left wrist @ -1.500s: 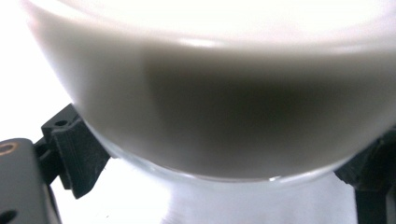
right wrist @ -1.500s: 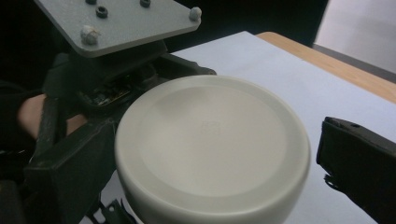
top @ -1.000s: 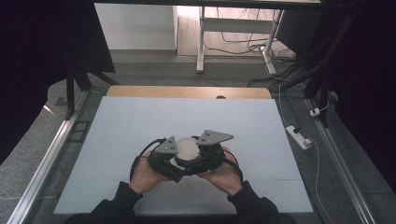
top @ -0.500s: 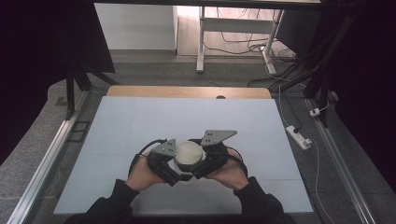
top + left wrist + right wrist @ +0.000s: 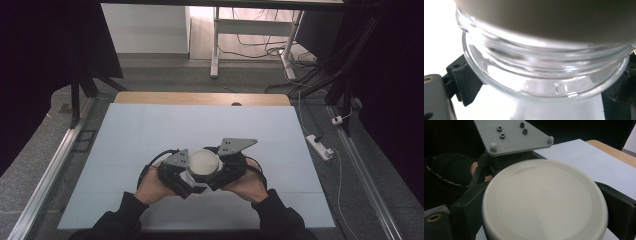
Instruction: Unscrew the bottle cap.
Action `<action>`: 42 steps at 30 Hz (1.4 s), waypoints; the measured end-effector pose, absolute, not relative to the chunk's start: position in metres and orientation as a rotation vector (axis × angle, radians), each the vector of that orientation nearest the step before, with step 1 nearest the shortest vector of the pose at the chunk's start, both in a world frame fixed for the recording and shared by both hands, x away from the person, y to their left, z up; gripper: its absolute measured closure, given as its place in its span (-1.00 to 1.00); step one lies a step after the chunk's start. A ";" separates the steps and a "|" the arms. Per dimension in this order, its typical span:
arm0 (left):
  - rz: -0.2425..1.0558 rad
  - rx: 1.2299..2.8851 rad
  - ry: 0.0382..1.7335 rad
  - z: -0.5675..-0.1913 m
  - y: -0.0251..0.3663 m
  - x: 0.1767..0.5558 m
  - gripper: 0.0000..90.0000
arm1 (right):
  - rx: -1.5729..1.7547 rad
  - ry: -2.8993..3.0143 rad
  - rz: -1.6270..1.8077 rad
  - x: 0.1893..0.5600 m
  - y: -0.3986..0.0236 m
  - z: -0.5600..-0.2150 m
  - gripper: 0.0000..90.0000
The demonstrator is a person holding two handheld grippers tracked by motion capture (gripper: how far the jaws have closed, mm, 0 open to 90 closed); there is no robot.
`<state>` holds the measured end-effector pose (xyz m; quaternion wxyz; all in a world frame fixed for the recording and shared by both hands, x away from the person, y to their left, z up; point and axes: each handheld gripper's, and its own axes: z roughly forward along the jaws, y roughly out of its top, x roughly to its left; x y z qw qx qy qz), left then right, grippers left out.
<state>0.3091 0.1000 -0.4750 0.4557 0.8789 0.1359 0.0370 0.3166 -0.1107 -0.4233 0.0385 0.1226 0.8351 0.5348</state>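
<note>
We note the left gripper (image 5: 187, 181) clamping the clear glass jar (image 5: 544, 75) below its threads; the right gripper (image 5: 220, 175) clamps the round cream plastic lid (image 5: 544, 200).

Clear glass jar (image 5: 544, 75) w/ cream lid (image 5: 544, 200), upright on table.

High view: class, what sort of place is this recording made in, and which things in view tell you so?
Probably a lab or workshop set up for recording. A white work table stands inside black curtains, with loose cables and a power strip on the floor.
</note>
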 end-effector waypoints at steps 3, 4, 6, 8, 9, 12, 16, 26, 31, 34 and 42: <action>0.087 2.155 0.346 -0.475 0.102 0.310 -0.83 | 0.374 2.558 1.635 0.316 -0.112 -0.422 -0.85; 0.090 2.154 0.348 -0.475 0.102 0.310 -0.83 | 0.373 2.556 1.636 0.316 -0.112 -0.422 -0.85; 0.094 2.150 0.357 -0.475 0.103 0.311 -0.83 | 0.371 2.553 1.631 0.316 -0.113 -0.422 -0.85; 0.098 2.147 0.364 -0.475 0.105 0.312 -0.83 | 0.370 2.553 1.630 0.316 -0.114 -0.421 -0.85; 0.100 2.146 0.369 -0.475 0.106 0.312 -0.83 | 0.369 2.553 1.629 0.317 -0.114 -0.421 -0.85; 0.109 2.144 0.382 -0.476 0.108 0.314 -0.83 | 0.371 2.549 1.632 0.317 -0.116 -0.420 -0.85; 0.124 2.137 0.409 -0.477 0.111 0.317 -0.83 | 0.372 2.545 1.627 0.316 -0.119 -0.419 -0.85; 0.158 2.116 0.473 -0.476 0.120 0.321 -0.83 | 0.376 2.534 1.631 0.310 -0.122 -0.417 -0.85; 0.176 2.105 0.501 -0.475 0.123 0.323 -0.83 | 0.375 2.528 1.631 0.305 -0.123 -0.415 -0.85; 0.187 2.100 0.513 -0.474 0.124 0.326 -0.83 | 0.377 2.526 1.630 0.302 -0.123 -0.415 -0.85; 0.217 2.084 0.546 -0.471 0.127 0.332 -0.83 | 0.381 2.530 1.621 0.292 -0.125 -0.418 -0.85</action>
